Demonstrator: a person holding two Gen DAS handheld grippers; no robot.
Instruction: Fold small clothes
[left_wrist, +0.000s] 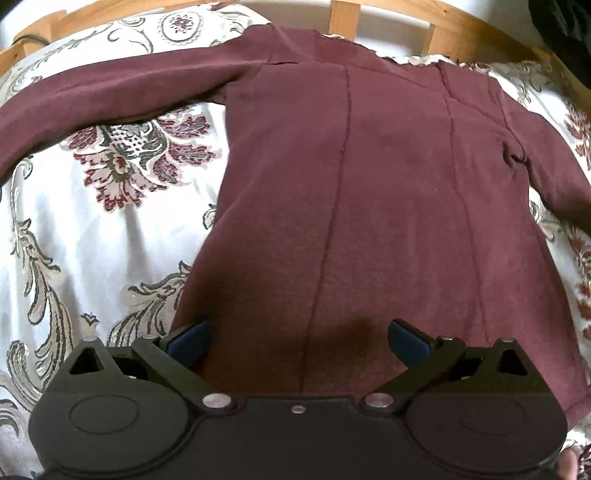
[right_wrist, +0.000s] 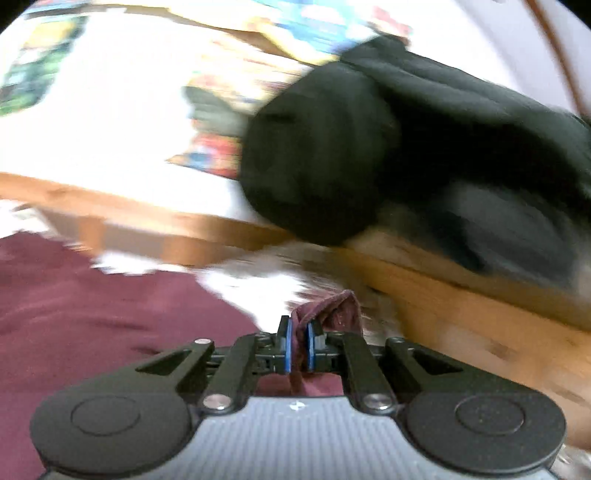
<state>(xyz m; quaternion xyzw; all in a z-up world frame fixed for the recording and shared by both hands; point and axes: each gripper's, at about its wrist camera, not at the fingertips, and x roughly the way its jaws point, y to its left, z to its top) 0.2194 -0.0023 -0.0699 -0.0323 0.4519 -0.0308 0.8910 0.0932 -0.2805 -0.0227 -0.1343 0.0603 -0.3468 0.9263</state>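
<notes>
Floral bedspread (left_wrist: 92, 229), maroon top (left_wrist: 369, 184), left tool (left_wrist: 297, 338) spread, right tool (right_wrist: 298, 345) pinching cloth

Matt maroon knit sweater (left_wrist: 369, 177), satiny floral bedspread (left_wrist: 92, 236), varnished wooden bed frame (left_wrist: 399, 14), matt black cloth bundle (right_wrist: 388, 147)

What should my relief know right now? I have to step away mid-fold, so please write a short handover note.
Left gripper: open, holding nothing, poised over the hem end of the maroon top.
Right gripper: shut on a bunched bit of the top's fabric; its view is motion-blurred, so I cannot tell which part.
The top lies spread on the patterned bedspread, one sleeve stretched out sideways. A dark garment lies by the wooden bed frame.
Done: top laid out, one grasp made.
Left: apparently every fold; none is visible yet.
</notes>
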